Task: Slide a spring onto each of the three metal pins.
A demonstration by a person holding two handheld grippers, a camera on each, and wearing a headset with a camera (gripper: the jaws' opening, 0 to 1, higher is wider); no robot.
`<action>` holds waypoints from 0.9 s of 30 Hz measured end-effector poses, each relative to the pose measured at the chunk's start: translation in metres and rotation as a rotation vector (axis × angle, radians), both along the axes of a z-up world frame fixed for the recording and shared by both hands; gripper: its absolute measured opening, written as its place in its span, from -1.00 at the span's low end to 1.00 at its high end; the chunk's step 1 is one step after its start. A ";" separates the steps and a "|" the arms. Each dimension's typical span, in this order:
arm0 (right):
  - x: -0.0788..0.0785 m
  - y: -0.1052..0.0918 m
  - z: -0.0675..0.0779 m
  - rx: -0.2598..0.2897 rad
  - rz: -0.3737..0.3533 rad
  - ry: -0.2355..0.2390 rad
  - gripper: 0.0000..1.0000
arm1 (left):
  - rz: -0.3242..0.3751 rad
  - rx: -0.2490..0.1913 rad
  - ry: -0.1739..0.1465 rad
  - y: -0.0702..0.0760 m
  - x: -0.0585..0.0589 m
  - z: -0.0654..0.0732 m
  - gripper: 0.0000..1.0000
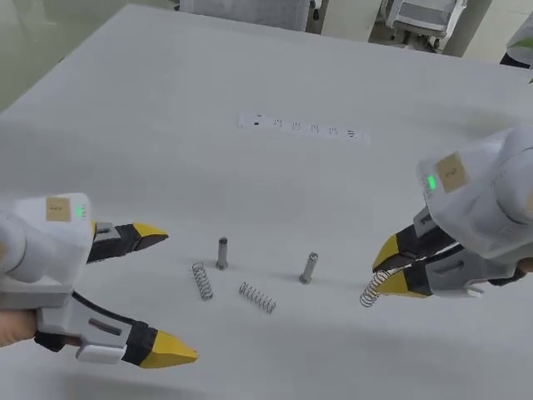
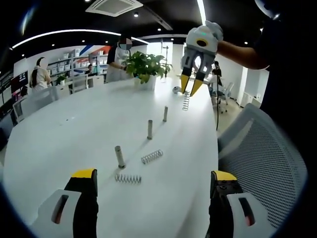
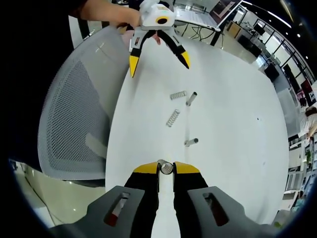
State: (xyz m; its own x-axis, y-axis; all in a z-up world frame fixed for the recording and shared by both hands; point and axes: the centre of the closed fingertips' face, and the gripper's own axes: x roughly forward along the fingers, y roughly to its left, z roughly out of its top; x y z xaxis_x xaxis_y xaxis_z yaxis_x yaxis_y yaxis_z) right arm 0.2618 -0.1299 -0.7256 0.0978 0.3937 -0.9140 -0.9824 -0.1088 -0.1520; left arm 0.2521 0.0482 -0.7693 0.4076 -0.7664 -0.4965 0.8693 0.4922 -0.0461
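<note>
Two upright metal pins (image 1: 222, 252) (image 1: 309, 267) stand on the white table (image 1: 166, 150), and the left gripper view shows three pins (image 2: 119, 156) (image 2: 149, 129) (image 2: 165, 113) in a row. Two loose springs (image 1: 201, 281) (image 1: 257, 297) lie flat between the pins. My left gripper (image 1: 172, 297) stands open and empty at the near left, a short way from the nearest pin. A third spring (image 1: 371, 291) hangs from my right gripper (image 1: 386, 273), which is shut on it above the table at the right, and the coil's end (image 3: 165, 167) sits between its tips.
A white power strip (image 1: 304, 127) lies farther back on the table. A grey mesh chair (image 2: 257, 148) stands at the table's edge beside me. A potted plant (image 2: 146, 67) sits at the far end, with people and shelves beyond it.
</note>
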 end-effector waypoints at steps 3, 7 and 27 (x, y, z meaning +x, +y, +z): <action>-0.001 -0.002 -0.001 -0.004 -0.003 0.002 -0.86 | -0.003 0.002 0.002 -0.001 0.000 -0.001 0.84; 0.000 -0.007 -0.002 -0.009 -0.010 0.001 -0.86 | -0.004 0.001 0.005 -0.001 0.001 -0.002 0.84; 0.022 -0.042 0.004 -0.050 -0.070 -0.039 -0.86 | 0.036 0.005 0.004 0.009 0.003 -0.004 0.96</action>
State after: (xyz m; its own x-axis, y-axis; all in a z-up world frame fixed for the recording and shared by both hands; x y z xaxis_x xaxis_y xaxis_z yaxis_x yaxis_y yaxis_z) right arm 0.2840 -0.1723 -0.7220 0.1598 0.3385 -0.9273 -0.9812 -0.0483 -0.1867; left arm 0.2548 0.0576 -0.7730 0.4328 -0.7488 -0.5020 0.8507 0.5235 -0.0473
